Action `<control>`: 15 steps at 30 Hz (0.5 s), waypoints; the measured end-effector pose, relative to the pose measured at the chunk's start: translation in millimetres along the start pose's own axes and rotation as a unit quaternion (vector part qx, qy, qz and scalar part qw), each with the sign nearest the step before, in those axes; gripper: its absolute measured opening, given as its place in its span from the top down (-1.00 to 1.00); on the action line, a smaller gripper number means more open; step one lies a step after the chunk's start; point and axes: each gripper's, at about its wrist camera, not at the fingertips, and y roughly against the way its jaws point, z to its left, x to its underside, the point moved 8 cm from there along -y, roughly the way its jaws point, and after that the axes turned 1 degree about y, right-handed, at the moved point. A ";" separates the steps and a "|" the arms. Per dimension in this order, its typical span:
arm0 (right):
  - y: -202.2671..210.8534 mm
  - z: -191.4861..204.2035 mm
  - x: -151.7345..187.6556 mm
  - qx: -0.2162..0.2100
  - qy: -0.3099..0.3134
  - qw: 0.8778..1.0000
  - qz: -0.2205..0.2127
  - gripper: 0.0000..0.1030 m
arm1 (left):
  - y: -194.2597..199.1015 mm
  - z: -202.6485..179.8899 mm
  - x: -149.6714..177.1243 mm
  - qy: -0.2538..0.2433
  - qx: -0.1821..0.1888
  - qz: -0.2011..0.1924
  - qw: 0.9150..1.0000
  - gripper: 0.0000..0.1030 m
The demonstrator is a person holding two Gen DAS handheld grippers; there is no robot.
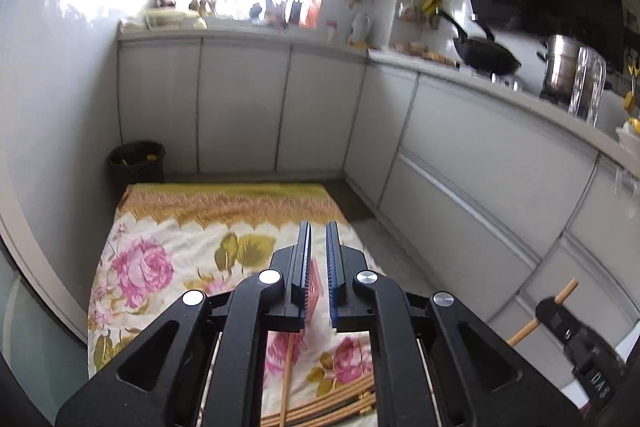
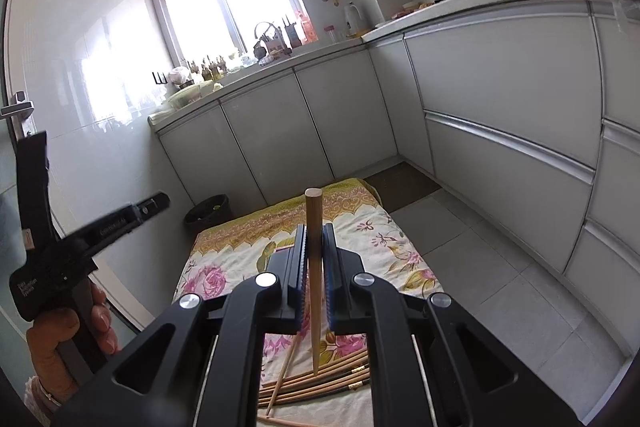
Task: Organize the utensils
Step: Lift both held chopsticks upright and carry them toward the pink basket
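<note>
Chopsticks are the task's things: a loose pile [image 2: 320,383] lies on the flowered cloth [image 2: 224,259] at 6 o'clock in the right wrist view, several pale wood sticks fanned side by side, a few darker ones with gold bands among them, one crossing at an angle. Right gripper [image 2: 315,247] is closed narrow on a single wooden chopstick [image 2: 313,227], held about mid-length; its blunt end stands up toward 12 o'clock, its tapered tip points down at the pile. Left gripper [image 1: 318,247] is also nearly closed, with a thin gap between the jaws; nothing is seen clamped between them. A stick [image 1: 286,379] shows under it at 6 o'clock, lying on the cloth as far as I can tell. In the left wrist view the right gripper's chopstick pokes out at 4 o'clock. In the right wrist view a hand [image 2: 72,331] holds the left gripper's handle at 8 o'clock. Judgement on handling: sticks are light, stiff, smooth and round, so liable to roll or pivot in the pads; best taken near the middle, square across the pads. Risk: thin tip slips if gripped near the taper. No holder or tray for them is in view.
</note>
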 end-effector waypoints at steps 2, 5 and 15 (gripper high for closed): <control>-11.8 -10.3 4.7 -0.003 -0.019 1.000 0.021 0.85 | -44.2 -1.1 46.6 -0.045 0.014 0.124 0.991 0.80; -31.4 -24.8 18.1 -0.003 -0.045 0.998 0.052 0.85 | -97.3 8.4 124.0 -0.069 0.016 0.276 0.959 0.57; -70.9 -58.5 51.3 0.008 -0.088 0.990 0.107 0.85 | -181.0 34.6 176.6 -0.109 -0.064 0.337 0.933 0.33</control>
